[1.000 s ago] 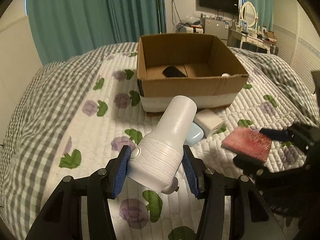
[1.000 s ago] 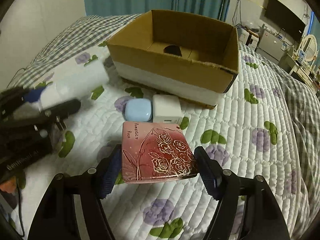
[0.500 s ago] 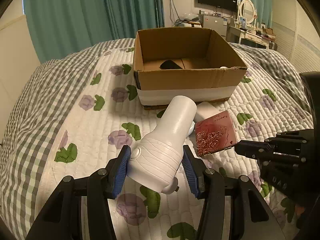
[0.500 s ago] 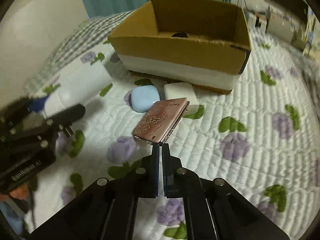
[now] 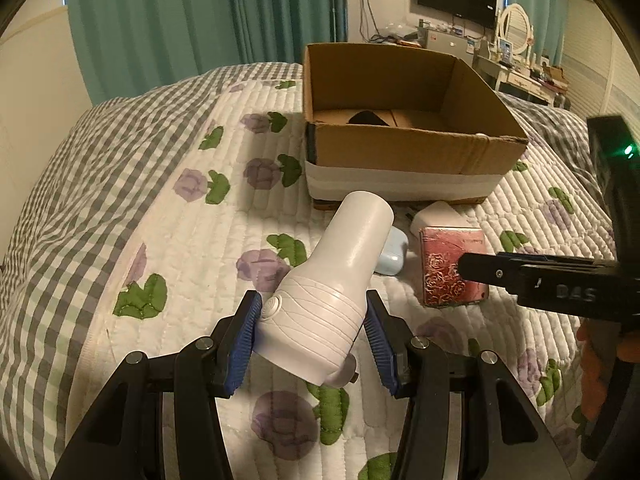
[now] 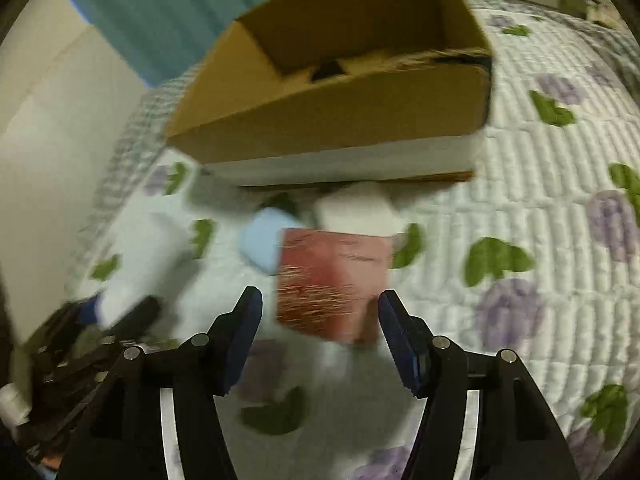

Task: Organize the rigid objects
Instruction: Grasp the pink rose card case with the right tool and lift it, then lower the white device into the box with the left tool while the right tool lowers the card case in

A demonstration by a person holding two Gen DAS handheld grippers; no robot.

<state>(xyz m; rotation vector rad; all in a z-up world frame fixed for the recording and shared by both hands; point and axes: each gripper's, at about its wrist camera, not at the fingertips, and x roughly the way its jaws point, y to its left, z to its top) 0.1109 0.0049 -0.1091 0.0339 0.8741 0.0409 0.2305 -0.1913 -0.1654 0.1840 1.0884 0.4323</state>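
Left wrist: left tool (image 5: 310, 336) clamps flashlight (image 5: 334, 292); box (image 5: 400, 156) rim ahead.

Right tongs (image 6: 320, 316) spread wide, and the red rose-patterned case (image 6: 332, 280) lies blurred on the quilted bed (image 6: 520, 208) just ahead of the tips. Beyond it, a pale blue case (image 6: 258, 242), a white block (image 6: 356, 210), then the cardboard box (image 6: 332, 120).

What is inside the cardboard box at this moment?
Inside the cardboard box one dark object lies on the bottom, toward the far wall. A small pale thing peeks over the front rim on the right. The near wall hides the front part of the floor.
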